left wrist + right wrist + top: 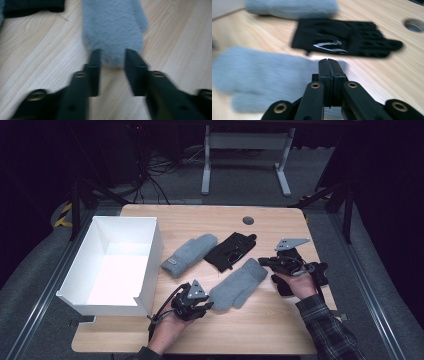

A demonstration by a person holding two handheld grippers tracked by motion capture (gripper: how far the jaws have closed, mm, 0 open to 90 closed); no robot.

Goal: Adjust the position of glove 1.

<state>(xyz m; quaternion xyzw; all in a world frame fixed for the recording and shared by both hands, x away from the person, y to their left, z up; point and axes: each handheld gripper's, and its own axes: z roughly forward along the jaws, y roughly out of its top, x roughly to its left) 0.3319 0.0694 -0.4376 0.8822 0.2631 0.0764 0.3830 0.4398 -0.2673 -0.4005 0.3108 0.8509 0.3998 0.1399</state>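
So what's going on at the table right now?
A person works two claws over a pile of gloves beside an empty white box. The left claw grips the cuff end of the near grey mitten. The right claw is shut on nothing, by that mitten's far end. A second grey mitten and a black glove lie behind, untouched.

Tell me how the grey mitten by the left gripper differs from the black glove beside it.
The grey mitten is fuzzy, plain, with all fingers in one pouch plus a thumb; the black glove is thin, with separate fingers and a pale mark on its back. The mitten looks bulkier. The mitten's cuff lies between the left gripper's fingers; the glove lies apart from both grippers. Both lie flat on the wooden table.
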